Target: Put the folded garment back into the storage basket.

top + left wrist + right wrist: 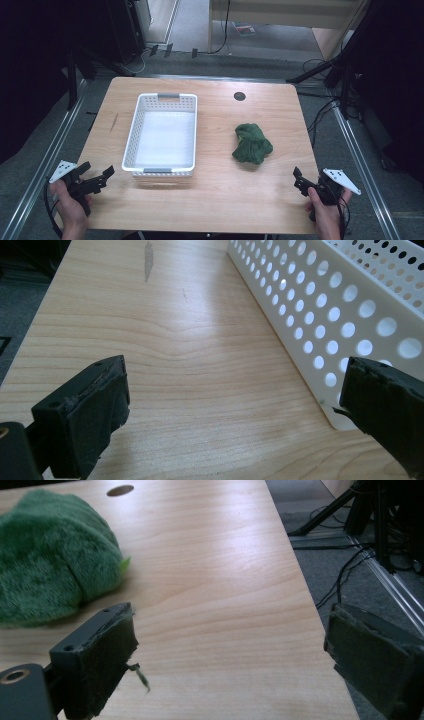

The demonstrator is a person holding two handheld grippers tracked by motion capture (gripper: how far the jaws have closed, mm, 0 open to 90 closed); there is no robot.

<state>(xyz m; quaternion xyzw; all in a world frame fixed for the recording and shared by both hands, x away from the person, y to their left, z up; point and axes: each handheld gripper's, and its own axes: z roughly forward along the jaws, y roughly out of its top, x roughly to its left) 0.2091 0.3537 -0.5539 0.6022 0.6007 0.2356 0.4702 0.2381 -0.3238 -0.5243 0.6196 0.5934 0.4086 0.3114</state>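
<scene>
Holding your left gripper [97, 178] at the table's [215, 200] near left corner, you kept its jaws spread wide with nothing between them, just beside the white basket's [161, 171] near corner. Your right gripper [301, 181] sat at the near right corner, jaws likewise wide apart and empty, with the green cloth [252, 144] lying near the right edge, apart from both.

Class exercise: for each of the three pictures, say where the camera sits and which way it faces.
High view: above the near edge, facing forward and down on the table; both hands, left gripper, right gripper.
Left gripper view: rides the left gripper, open jaws facing the white basket.
Right gripper view: rides the right gripper, open jaws facing the green cloth.
Shared: basket and cloth also show from above.
</scene>
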